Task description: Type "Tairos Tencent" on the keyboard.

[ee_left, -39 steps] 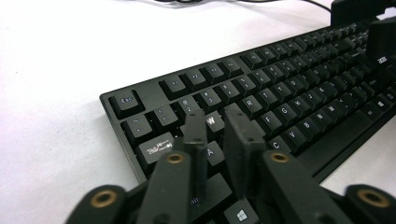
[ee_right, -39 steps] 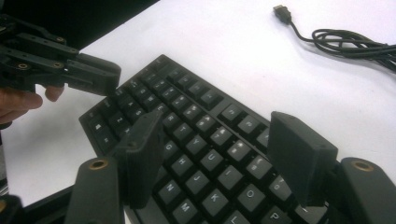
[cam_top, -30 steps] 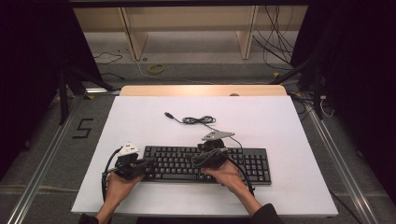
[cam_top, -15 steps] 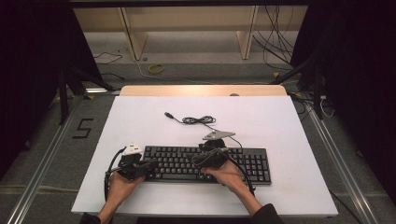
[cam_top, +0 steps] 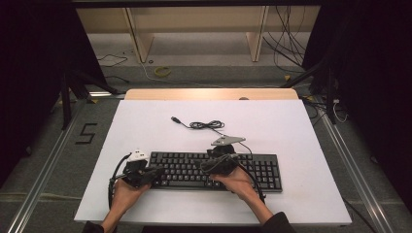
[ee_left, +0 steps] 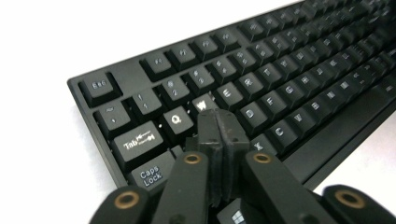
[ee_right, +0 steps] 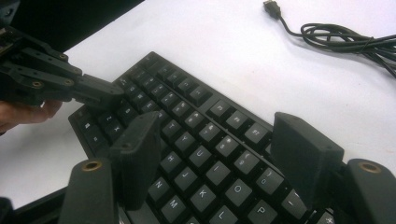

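Observation:
A black keyboard [cam_top: 262, 170] lies near the front of the white table [cam_top: 291, 121]. My left gripper [cam_top: 154, 174] is at its left end. In the left gripper view its jaws [ee_left: 217, 122] are shut together with nothing between them, tips down on the keys by W and S; they have just been opening by a sliver. My right gripper [cam_top: 208, 165] hovers over the keyboard's middle. Its jaws [ee_right: 219, 154] stand open and wide apart above the letter keys, holding nothing. The left gripper [ee_right: 100, 93] also appears in the right gripper view, at the keyboard's far corner.
The keyboard's black cable [cam_top: 204, 125] lies coiled behind it, its USB plug [cam_top: 176, 119] loose on the table. A wooden strip [cam_top: 209, 93] runs along the table's far edge, with shelving and floor cables beyond.

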Demonstrator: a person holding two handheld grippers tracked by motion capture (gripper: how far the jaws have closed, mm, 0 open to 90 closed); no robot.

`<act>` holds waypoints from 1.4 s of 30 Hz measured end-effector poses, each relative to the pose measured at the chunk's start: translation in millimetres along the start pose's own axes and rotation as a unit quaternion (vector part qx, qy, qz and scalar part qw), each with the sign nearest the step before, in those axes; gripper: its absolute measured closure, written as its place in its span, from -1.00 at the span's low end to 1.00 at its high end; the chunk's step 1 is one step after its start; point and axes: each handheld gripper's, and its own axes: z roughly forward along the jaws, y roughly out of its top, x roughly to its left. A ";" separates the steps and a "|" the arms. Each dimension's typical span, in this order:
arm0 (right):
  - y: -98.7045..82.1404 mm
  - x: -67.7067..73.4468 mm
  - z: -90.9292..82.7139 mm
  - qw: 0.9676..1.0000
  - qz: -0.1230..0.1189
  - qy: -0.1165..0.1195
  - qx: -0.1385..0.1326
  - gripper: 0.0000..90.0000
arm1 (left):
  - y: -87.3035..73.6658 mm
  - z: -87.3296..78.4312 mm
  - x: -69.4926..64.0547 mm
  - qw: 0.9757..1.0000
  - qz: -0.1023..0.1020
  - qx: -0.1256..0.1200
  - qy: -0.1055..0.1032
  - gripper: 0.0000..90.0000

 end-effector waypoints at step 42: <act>-9.5 2.4 9.8 0.999 -0.028 0.001 0.035 0.89 | -0.5 -17.6 -7.8 0.993 -0.003 -0.100 -0.056 -0.23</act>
